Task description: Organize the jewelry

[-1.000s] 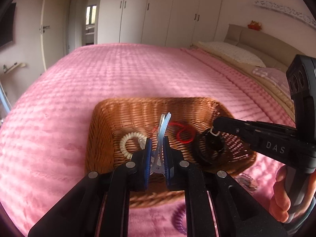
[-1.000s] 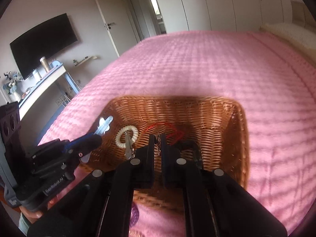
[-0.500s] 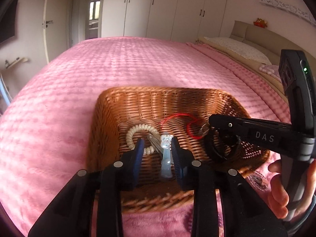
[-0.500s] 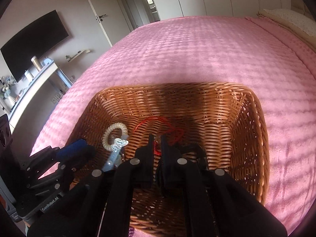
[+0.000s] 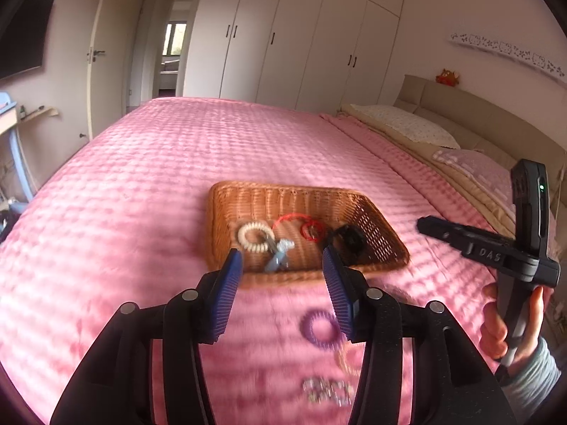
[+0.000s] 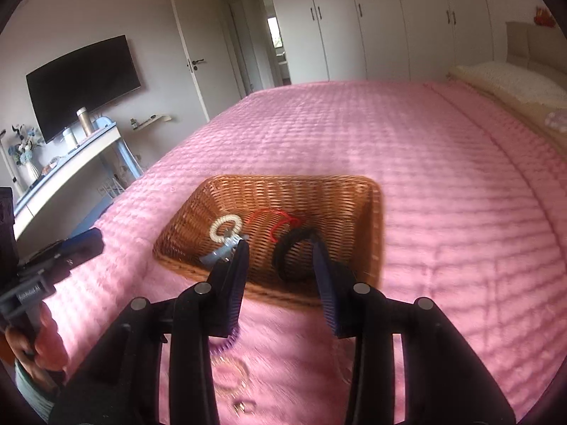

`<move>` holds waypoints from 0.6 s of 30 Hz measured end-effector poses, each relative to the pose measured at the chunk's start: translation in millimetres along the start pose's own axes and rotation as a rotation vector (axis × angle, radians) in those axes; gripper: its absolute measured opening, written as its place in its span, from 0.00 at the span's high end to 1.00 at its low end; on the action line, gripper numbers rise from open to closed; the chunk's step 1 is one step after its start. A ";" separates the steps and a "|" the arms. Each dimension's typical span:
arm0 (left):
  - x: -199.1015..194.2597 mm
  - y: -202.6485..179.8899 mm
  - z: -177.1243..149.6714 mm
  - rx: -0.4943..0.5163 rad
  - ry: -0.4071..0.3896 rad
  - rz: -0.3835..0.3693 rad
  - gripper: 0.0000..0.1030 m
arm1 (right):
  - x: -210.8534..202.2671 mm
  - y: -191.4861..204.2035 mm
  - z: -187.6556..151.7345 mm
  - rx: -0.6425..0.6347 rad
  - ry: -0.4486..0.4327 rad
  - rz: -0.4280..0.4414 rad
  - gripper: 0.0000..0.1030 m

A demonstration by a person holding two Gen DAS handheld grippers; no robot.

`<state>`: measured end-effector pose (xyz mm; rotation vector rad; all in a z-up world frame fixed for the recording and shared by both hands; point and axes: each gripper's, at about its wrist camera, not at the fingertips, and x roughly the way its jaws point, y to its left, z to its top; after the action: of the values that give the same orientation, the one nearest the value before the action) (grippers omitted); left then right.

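Note:
A brown wicker basket [image 5: 375, 223] [image 6: 347, 212] sits on the pink bedspread. In it lie a cream coil bracelet [image 5: 252, 236] [image 6: 224, 227], a light-blue clip [image 5: 280, 255] [image 6: 216, 256], a red cord [image 5: 308, 226] [image 6: 274, 221] and a black band [image 5: 349, 242] [image 6: 288, 258]. My left gripper [image 5: 282, 261] is open and empty, held above the basket's near rim. My right gripper [image 6: 280, 249] is open and empty, also near the rim. On the bedspread in front lie a purple coil ring [image 5: 320, 329] [image 6: 221, 345], a gold piece [image 6: 232, 372] and a blurred sparkly piece [image 5: 327, 391].
Pillows [image 5: 400, 124] and a beige headboard [image 5: 460, 106] are at the right. A desk [image 6: 67, 163] with a TV [image 6: 83, 81] above it stands left of the bed. White wardrobes [image 5: 301, 35] line the far wall.
The left gripper opened and let the light-blue clip drop into the basket. The right gripper opened too, leaving the black band in the basket. Both grippers pulled up and back from the basket.

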<state>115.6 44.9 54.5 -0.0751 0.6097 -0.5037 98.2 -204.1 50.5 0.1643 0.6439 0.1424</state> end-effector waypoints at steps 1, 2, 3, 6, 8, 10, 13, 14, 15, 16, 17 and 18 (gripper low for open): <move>-5.4 -0.8 -7.4 -0.004 0.002 -0.008 0.55 | -12.0 -3.3 -6.9 -0.008 -0.014 -0.016 0.66; -9.1 -2.0 -15.1 -0.009 0.007 -0.016 0.55 | -20.6 -7.8 -13.0 -0.009 -0.021 -0.026 0.66; -12.1 -3.5 -21.7 -0.012 0.012 -0.021 0.55 | -28.1 -13.6 -19.9 -0.005 -0.023 -0.030 0.66; -12.9 -10.3 -45.9 -0.017 0.042 -0.022 0.55 | -37.7 -29.1 -37.9 0.018 -0.013 -0.040 0.66; -8.6 -13.4 -62.0 -0.025 0.074 -0.026 0.55 | -37.1 -40.8 -45.9 0.042 0.003 -0.048 0.66; -1.8 -17.1 -77.9 -0.031 0.108 -0.024 0.55 | -32.0 -51.0 -55.6 0.071 0.026 -0.054 0.66; 10.1 -15.9 -96.4 -0.048 0.162 -0.027 0.55 | -17.7 -58.6 -71.3 0.093 0.068 -0.067 0.66; 12.4 -14.8 -100.7 -0.053 0.175 -0.028 0.55 | -11.4 -59.2 -76.3 0.100 0.084 -0.067 0.66; 16.0 -13.0 -105.1 -0.061 0.190 -0.033 0.55 | -5.6 -61.3 -81.0 0.107 0.099 -0.071 0.66; 20.6 -11.2 -108.1 -0.072 0.211 -0.040 0.56 | 3.4 -63.0 -86.2 0.115 0.124 -0.087 0.66; 24.1 -10.4 -110.9 -0.076 0.228 -0.045 0.56 | 12.0 -65.3 -90.9 0.124 0.148 -0.099 0.66; 26.6 -10.0 -113.1 -0.077 0.240 -0.047 0.57 | 18.7 -68.6 -95.4 0.138 0.163 -0.097 0.67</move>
<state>66.1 32.4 -50.3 -0.1033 0.8637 -0.5393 60.7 -257.4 -49.0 0.2555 0.8231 0.0175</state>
